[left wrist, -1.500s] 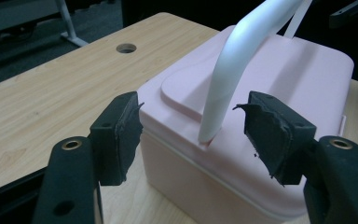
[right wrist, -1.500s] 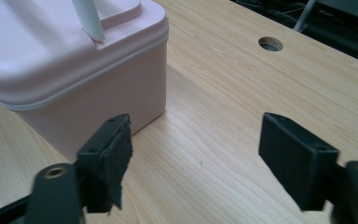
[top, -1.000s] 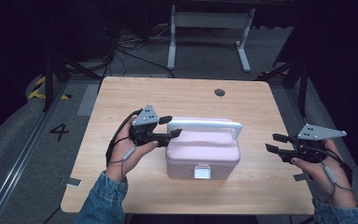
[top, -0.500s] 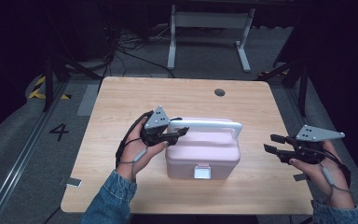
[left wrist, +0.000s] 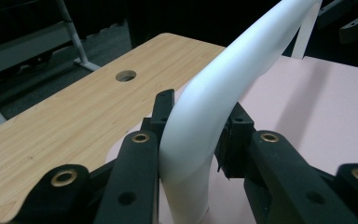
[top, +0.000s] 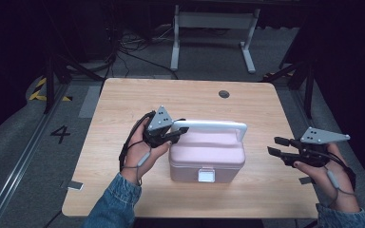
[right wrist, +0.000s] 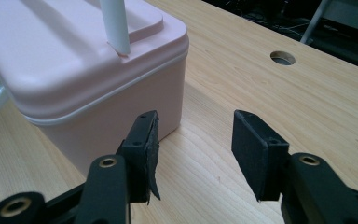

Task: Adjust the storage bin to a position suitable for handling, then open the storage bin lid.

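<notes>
Since the earlier frames your left gripper has come in to the near-left end of the white handle, and its jaws have just been closing with that handle between them; your right hand has kept its place. From the high view, you can see the pink box standing a little below the middle of the wooden table, its white latch facing you and its handle raised above the lid. Your left gripper sits at the handle's left corner, while your right gripper hangs off to the box's right, well apart from it, over the table's right edge. Along your left gripper view, both black pads press on the curved bend of the white handle (one on each side, tight against the plastic), so that gripper is clamped on it, with the pink lid and the table's round cable hole beyond. Along your right gripper view, the jaws stand apart with nothing between them but bare wood; the box lies ahead and to their left, near the left jaw but not touching, and one leg of the handle rises from its lid.
</notes>
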`<state>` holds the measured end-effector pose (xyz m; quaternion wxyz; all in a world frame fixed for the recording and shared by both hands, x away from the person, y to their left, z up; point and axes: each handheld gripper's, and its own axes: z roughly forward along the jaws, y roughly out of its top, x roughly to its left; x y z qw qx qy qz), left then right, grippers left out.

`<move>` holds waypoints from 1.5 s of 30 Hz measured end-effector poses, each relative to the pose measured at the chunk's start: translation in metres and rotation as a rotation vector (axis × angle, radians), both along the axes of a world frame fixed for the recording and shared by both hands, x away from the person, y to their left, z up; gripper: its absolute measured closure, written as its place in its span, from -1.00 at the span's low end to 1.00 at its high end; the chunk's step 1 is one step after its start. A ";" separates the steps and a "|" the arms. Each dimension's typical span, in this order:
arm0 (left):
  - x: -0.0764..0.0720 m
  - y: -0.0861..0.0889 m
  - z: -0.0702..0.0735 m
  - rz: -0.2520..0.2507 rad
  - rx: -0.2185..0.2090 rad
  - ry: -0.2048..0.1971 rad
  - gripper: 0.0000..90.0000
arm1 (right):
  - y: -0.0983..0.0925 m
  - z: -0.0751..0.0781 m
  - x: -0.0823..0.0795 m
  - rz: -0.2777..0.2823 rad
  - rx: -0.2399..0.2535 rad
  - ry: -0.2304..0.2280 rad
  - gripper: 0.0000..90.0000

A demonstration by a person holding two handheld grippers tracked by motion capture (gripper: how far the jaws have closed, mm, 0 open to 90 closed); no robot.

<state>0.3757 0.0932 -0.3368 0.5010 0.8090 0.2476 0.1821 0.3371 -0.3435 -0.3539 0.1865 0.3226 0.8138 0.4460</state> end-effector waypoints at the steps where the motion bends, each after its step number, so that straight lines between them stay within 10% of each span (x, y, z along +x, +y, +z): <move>1: 0.000 0.000 0.001 0.002 0.008 -0.007 0.61 | 0.000 0.000 0.000 0.001 0.002 -0.002 0.15; 23: 0.028 0.003 0.029 0.009 -0.028 0.061 0.58 | 0.010 0.008 -0.006 0.052 0.043 0.016 0.28; 45: 0.059 0.002 0.034 0.072 -0.088 0.114 0.60 | 0.035 0.020 -0.013 0.088 0.096 0.022 0.99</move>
